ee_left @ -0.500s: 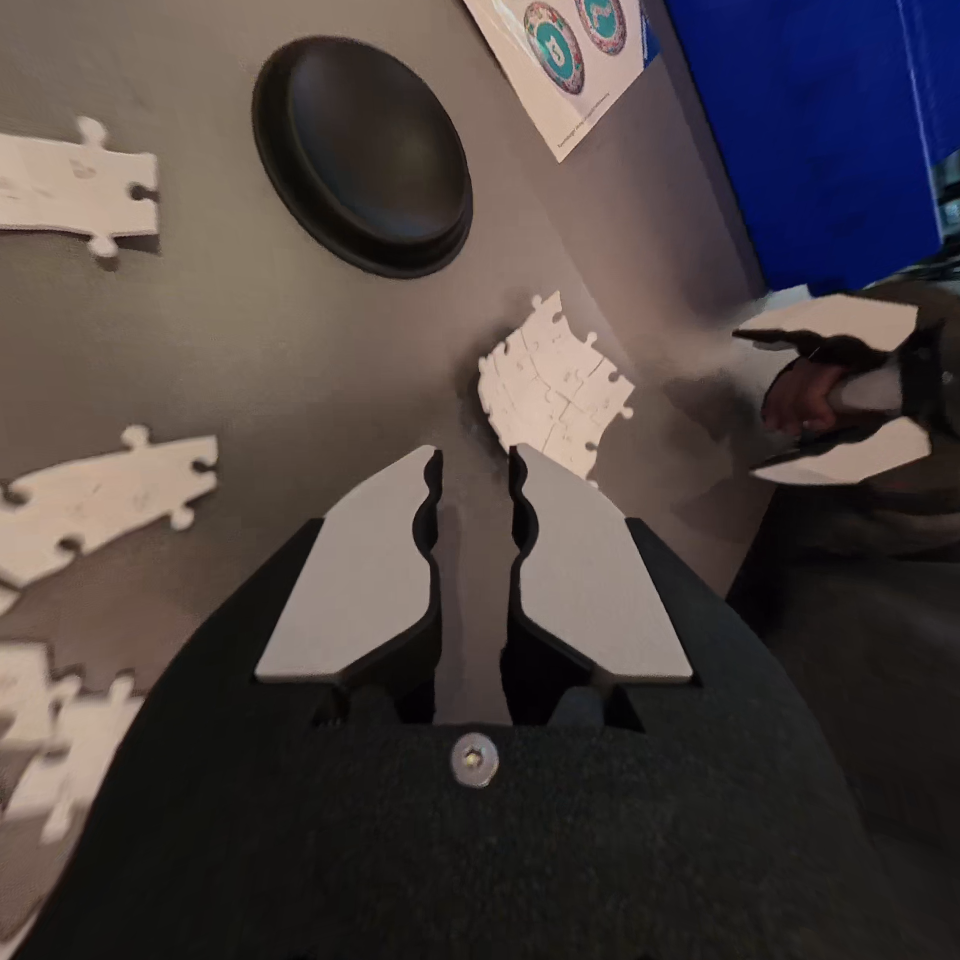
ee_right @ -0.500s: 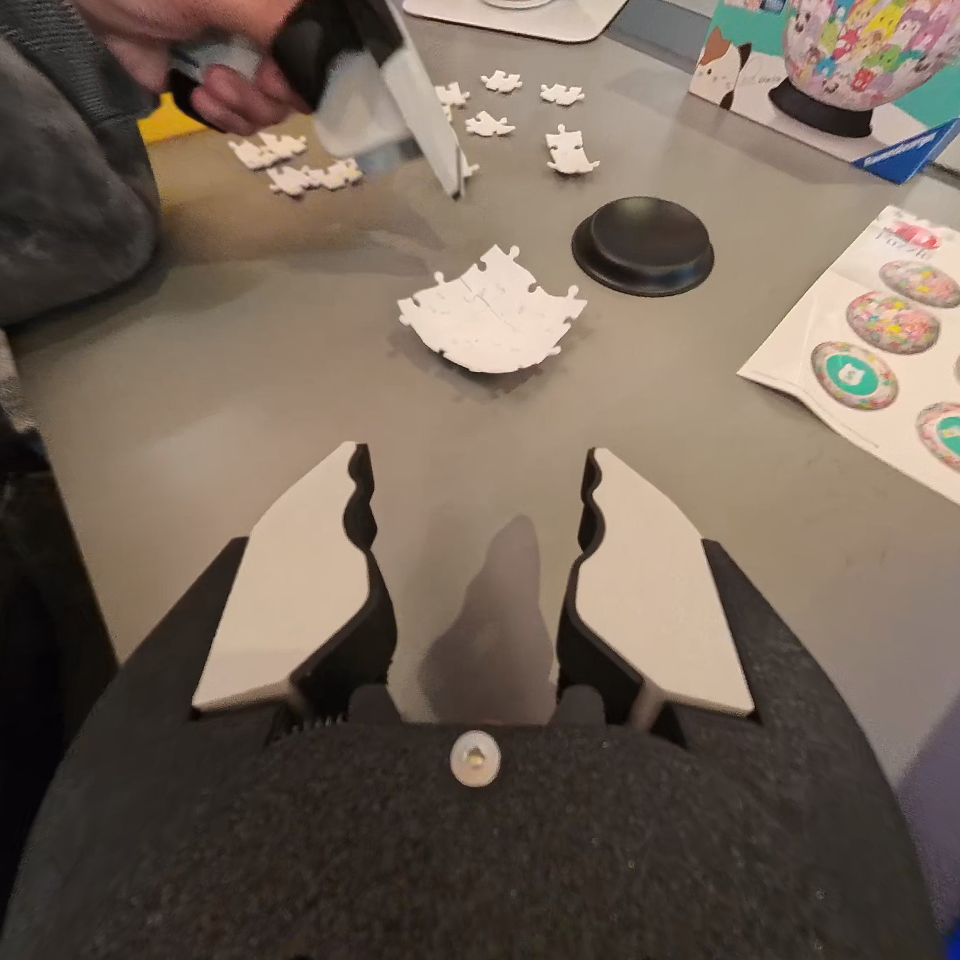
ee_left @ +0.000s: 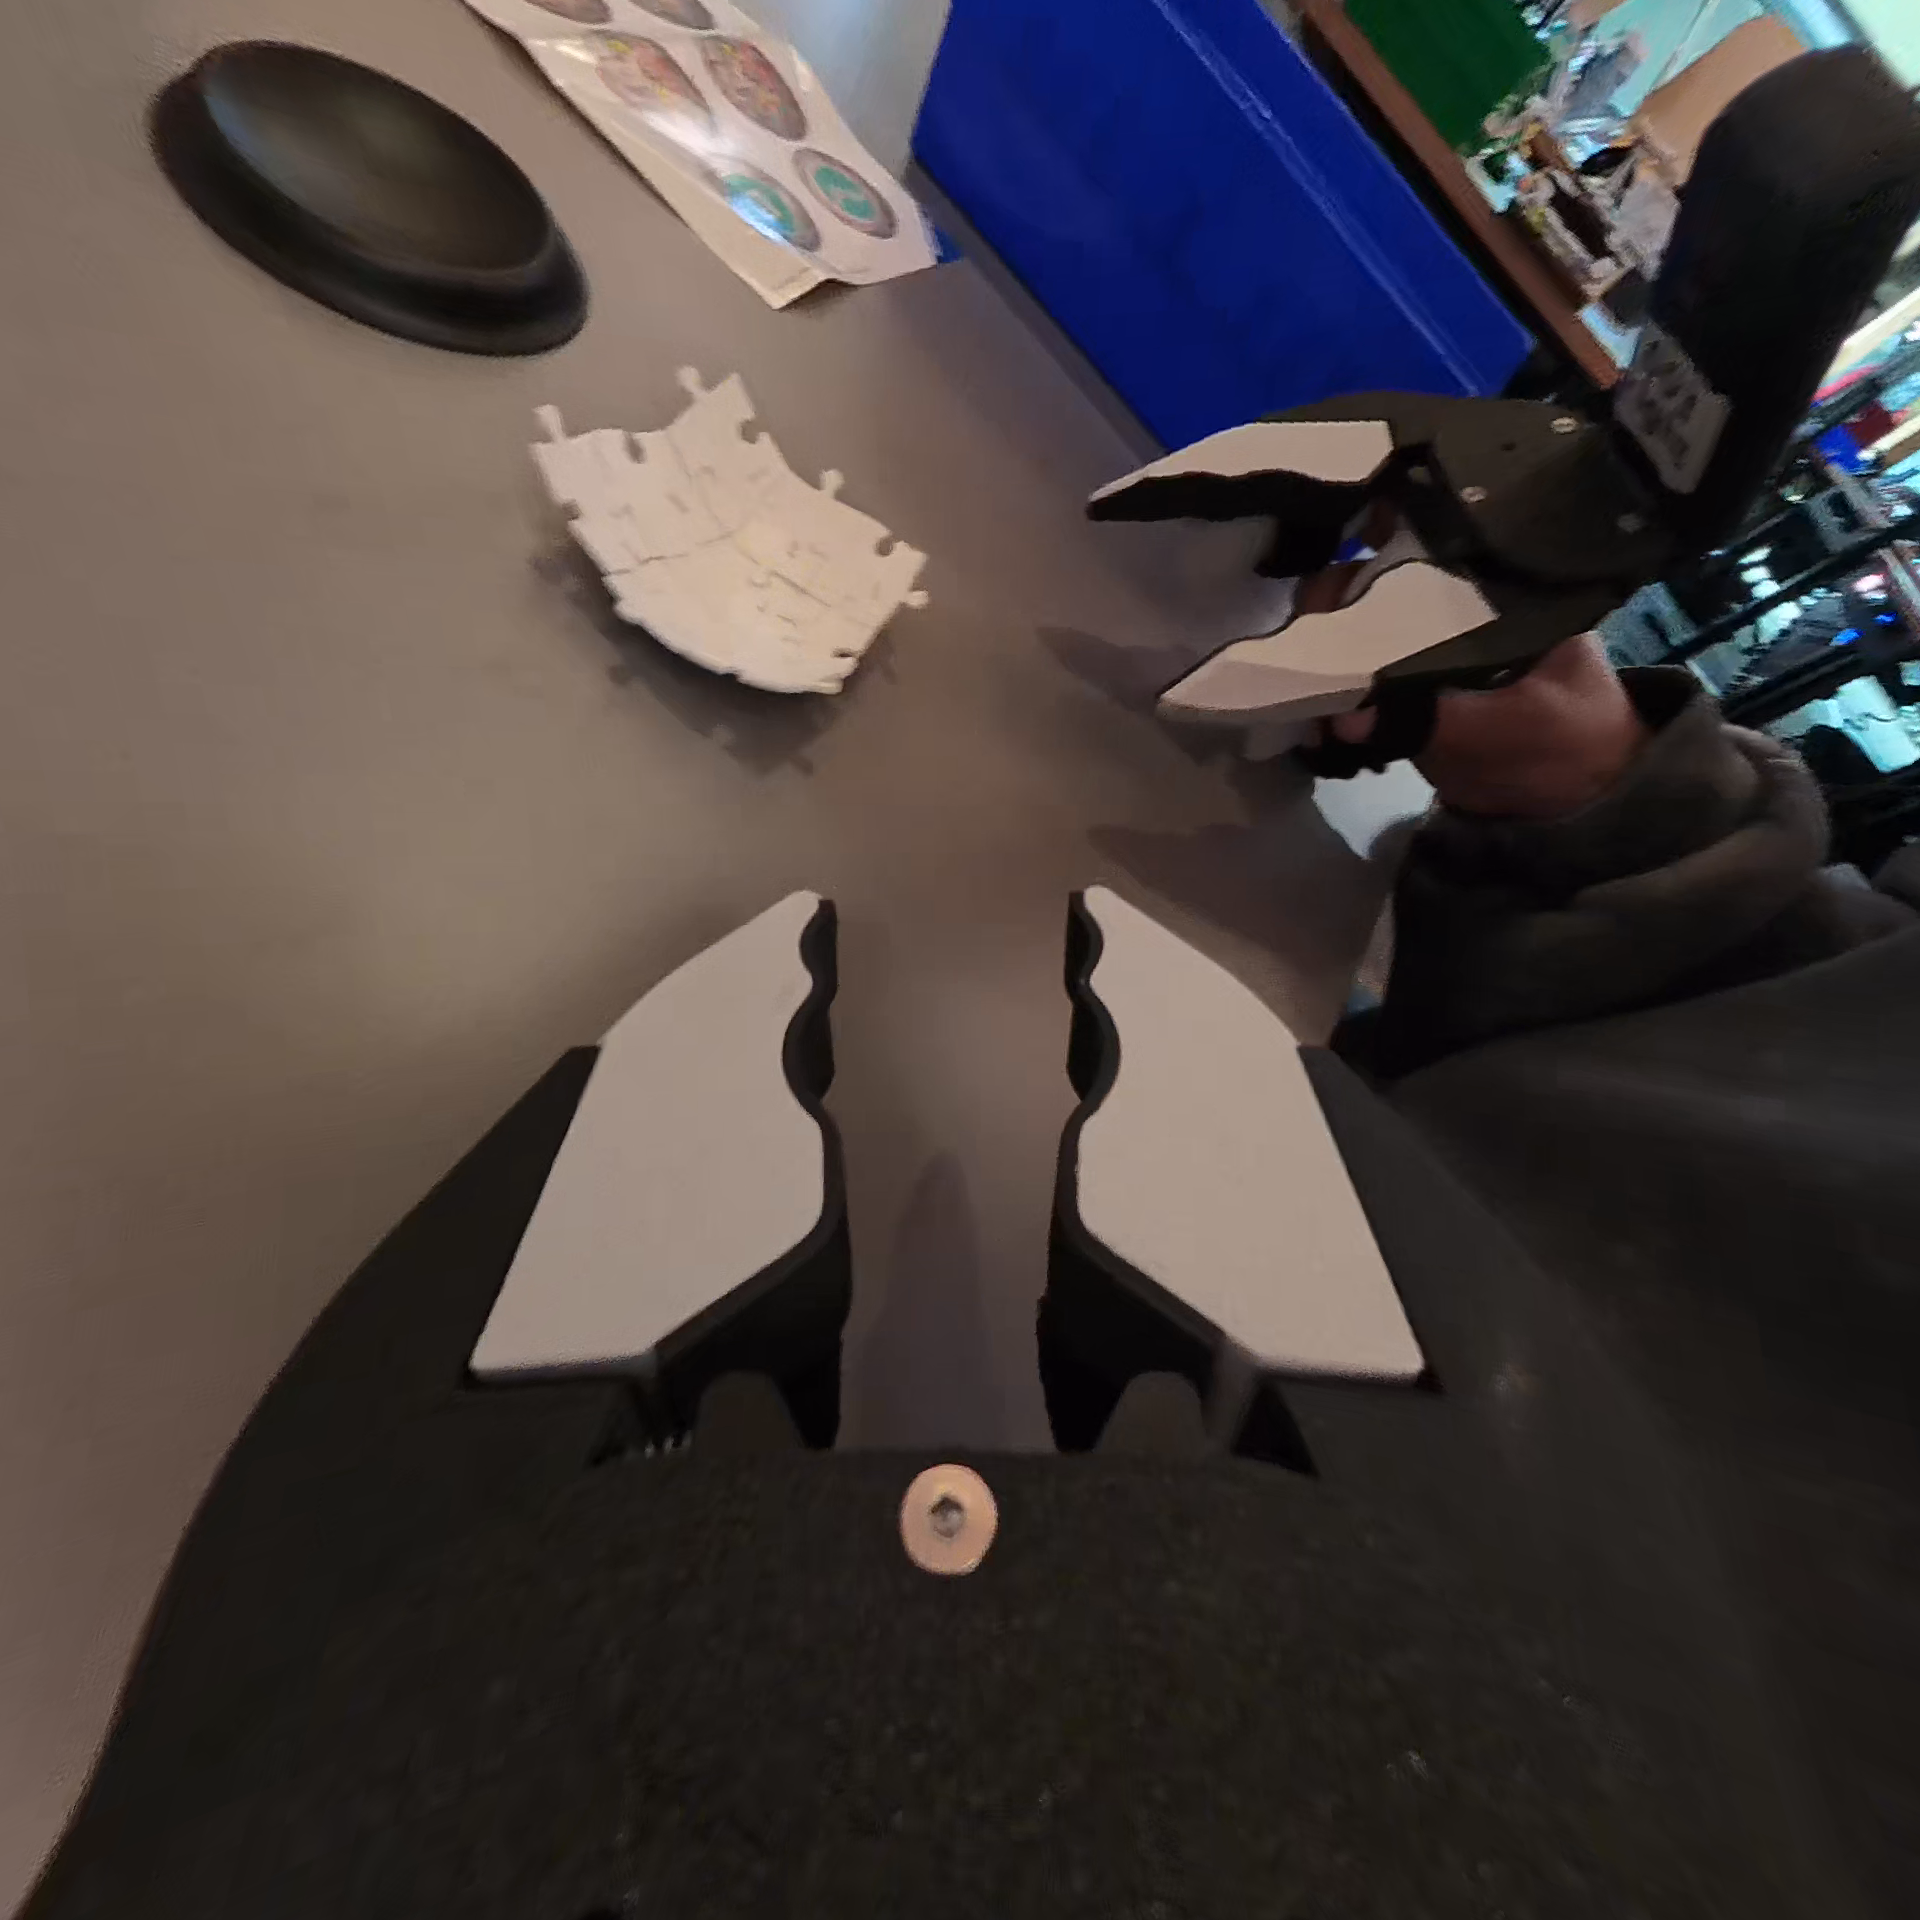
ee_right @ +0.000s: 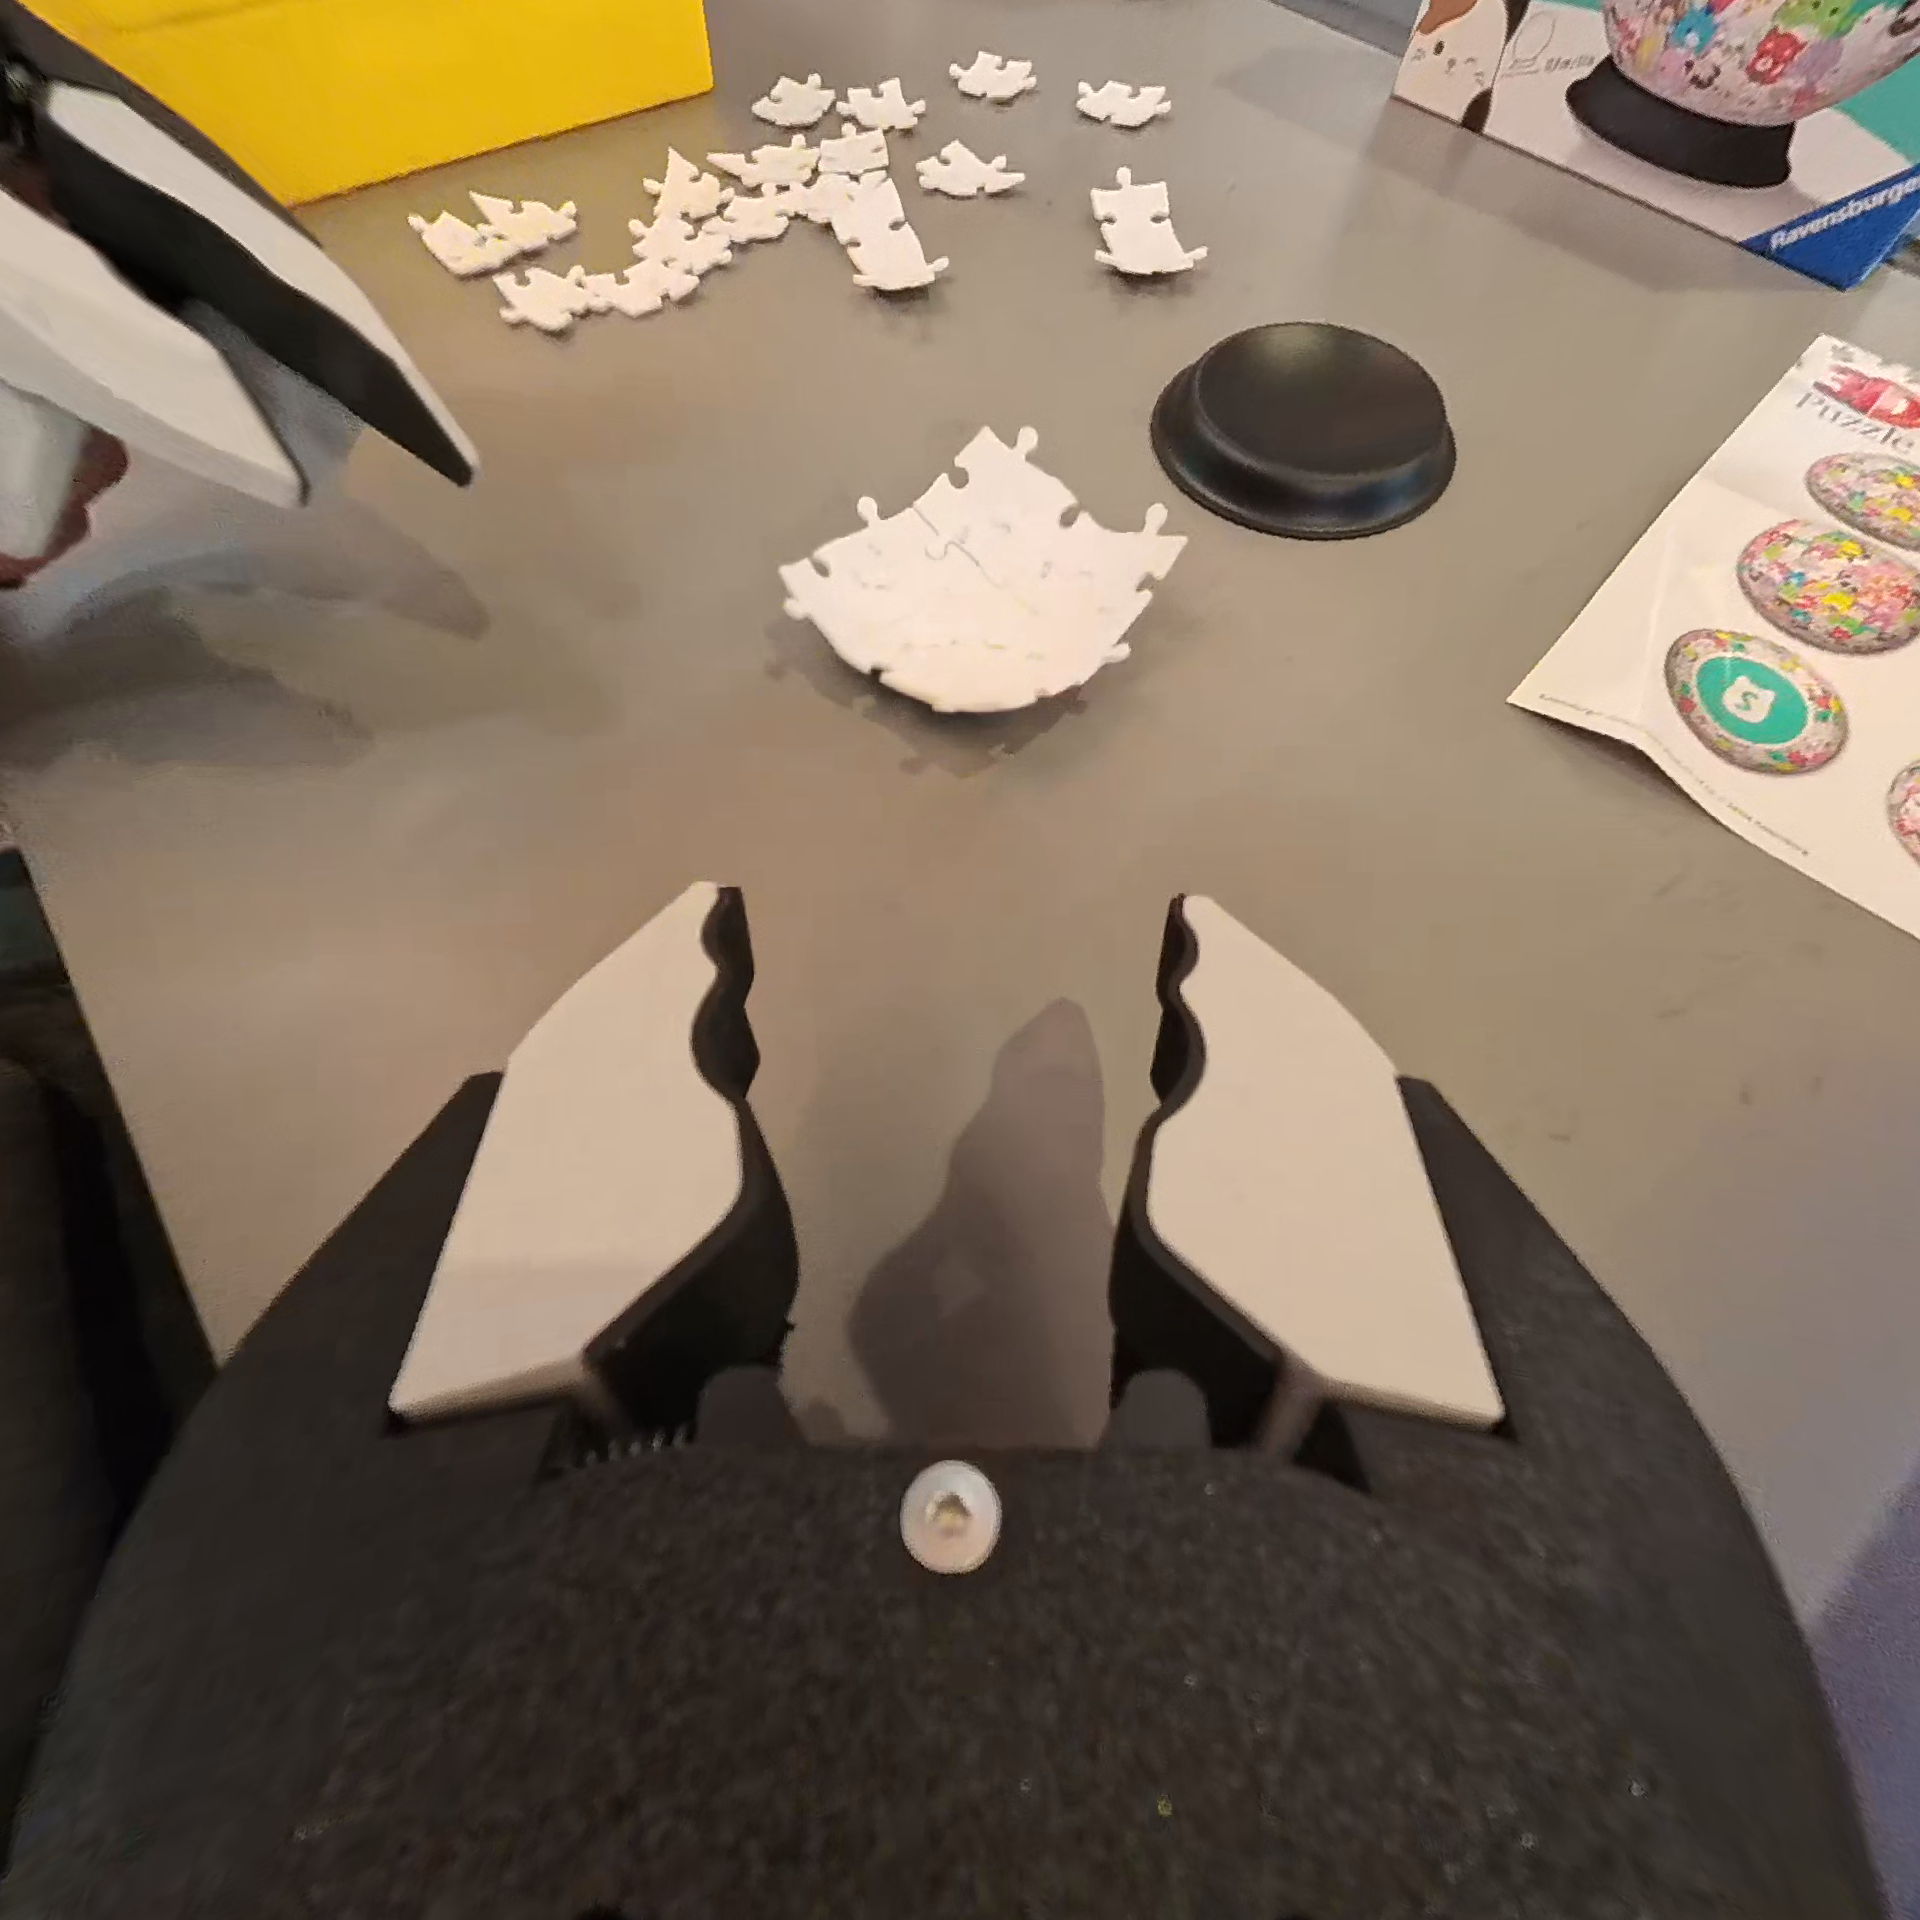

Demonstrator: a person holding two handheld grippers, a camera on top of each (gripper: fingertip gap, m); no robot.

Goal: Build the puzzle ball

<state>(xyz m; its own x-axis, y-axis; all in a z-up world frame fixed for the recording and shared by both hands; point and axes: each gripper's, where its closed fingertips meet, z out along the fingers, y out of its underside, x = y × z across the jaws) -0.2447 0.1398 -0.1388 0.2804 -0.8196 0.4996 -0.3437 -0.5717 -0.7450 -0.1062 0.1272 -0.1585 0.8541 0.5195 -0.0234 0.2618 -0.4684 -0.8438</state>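
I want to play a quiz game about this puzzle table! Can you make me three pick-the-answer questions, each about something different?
1. Where is the black stand?
A. right of the curved joined puzzle section
B. on the yellow box
C. inside a claw

2. What colour do the loose puzzle pieces show?
A. red
B. white
C. green

3. What is the right claw doing?
A. squeezing a piece
B. open and empty
C. holding the stand

Answers: 1 A, it sits on the table beside the section. 2 B, all lie white side up. 3 B, only bare table shows between its fingers.
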